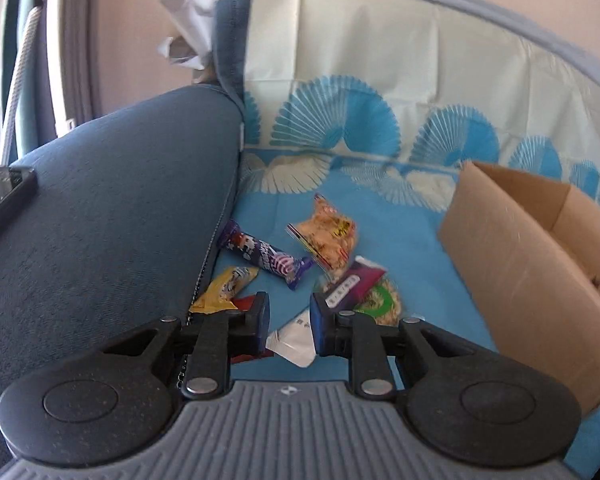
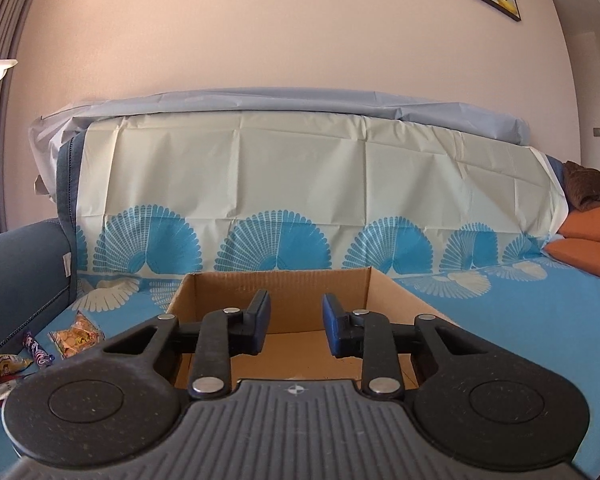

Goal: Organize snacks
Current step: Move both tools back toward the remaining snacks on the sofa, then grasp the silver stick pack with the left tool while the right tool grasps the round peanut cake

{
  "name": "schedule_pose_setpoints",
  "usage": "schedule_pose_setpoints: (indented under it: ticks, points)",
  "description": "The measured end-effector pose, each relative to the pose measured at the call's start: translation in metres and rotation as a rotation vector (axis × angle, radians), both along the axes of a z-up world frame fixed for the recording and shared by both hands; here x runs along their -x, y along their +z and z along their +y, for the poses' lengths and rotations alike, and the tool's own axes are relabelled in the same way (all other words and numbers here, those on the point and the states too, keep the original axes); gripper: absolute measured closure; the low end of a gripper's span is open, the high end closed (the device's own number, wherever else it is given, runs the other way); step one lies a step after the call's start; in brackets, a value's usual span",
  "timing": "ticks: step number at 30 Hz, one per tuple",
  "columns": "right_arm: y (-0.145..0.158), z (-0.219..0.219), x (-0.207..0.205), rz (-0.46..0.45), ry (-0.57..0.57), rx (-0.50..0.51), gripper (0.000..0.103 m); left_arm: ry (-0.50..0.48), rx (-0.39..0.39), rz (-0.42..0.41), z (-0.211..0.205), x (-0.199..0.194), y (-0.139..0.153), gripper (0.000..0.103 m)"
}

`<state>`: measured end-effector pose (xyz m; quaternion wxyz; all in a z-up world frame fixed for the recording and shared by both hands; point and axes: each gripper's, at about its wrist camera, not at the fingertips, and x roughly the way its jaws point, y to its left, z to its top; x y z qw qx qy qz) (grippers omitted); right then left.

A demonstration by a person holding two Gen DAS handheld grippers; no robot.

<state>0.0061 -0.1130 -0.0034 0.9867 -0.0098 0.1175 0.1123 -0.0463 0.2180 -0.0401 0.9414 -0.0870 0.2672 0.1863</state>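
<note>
Trouble could come from the crowding: the white sachet [image 1: 294, 338] between the fingers of the left gripper [image 1: 290, 330] lies close beside the red packet [image 1: 245, 304] and the maroon packet [image 1: 354, 285], so a closing grip may catch two or push one away. Left of the cardboard box [image 1: 512, 264], this gripper hovers low and half open, holding nothing. The right gripper [image 2: 294, 326] points into the box [image 2: 280, 292], also open and empty.

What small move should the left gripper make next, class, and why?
Probably lower the left gripper onto the white packet and close. Its jaws are open and empty with that packet lying between the fingertips, while the cardboard box sits open just to the right.
</note>
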Motion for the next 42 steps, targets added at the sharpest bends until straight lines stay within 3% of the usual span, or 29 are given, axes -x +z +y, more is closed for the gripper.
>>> schedule_pose_setpoints:
  ticks: [3, 7, 11, 14, 21, 28, 31, 32, 33, 40, 42]
  points:
    - [-0.004, 0.012, 0.007, -0.008, 0.026, 0.034, 0.073, -0.013, 0.051, 0.002, 0.008, -0.003, 0.0, 0.079]
    - [-0.01, 0.033, 0.018, -0.038, 0.086, 0.094, 0.073, -0.041, 0.06, 0.041, 0.008, -0.012, -0.006, 0.076]
    - [-0.015, 0.052, 0.034, -0.072, 0.137, 0.155, 0.073, -0.067, 0.091, 0.033, 0.01, -0.018, -0.013, 0.047]
    - [-0.014, 0.06, 0.047, -0.109, 0.168, 0.181, 0.073, -0.07, 0.095, 0.049, 0.012, -0.027, -0.019, 0.042]
    - [-0.014, 0.082, 0.073, -0.146, 0.268, 0.213, 0.073, -0.102, -0.015, 0.09, -0.003, -0.052, -0.033, 0.03]
    - [-0.025, 0.107, 0.085, -0.126, 0.364, 0.245, 0.072, -0.167, -0.152, 0.167, -0.026, -0.071, -0.053, 0.03]
    - [-0.029, 0.114, 0.087, -0.111, 0.389, 0.25, 0.07, -0.168, -0.144, 0.184, -0.024, -0.074, -0.057, 0.046]
    - [-0.031, 0.117, 0.088, -0.104, 0.397, 0.251, 0.069, -0.165, -0.134, 0.198, -0.021, -0.076, -0.059, 0.06]
    - [-0.033, 0.119, 0.088, -0.096, 0.404, 0.252, 0.068, -0.166, -0.111, 0.205, -0.018, -0.077, -0.06, 0.064]
    - [-0.043, 0.138, 0.081, -0.047, 0.445, 0.263, 0.061, -0.147, 0.053, 0.167, 0.005, -0.069, -0.055, 0.082]
    - [-0.046, 0.146, 0.074, -0.039, 0.456, 0.269, 0.06, -0.127, 0.126, 0.137, 0.017, -0.063, -0.051, 0.091]
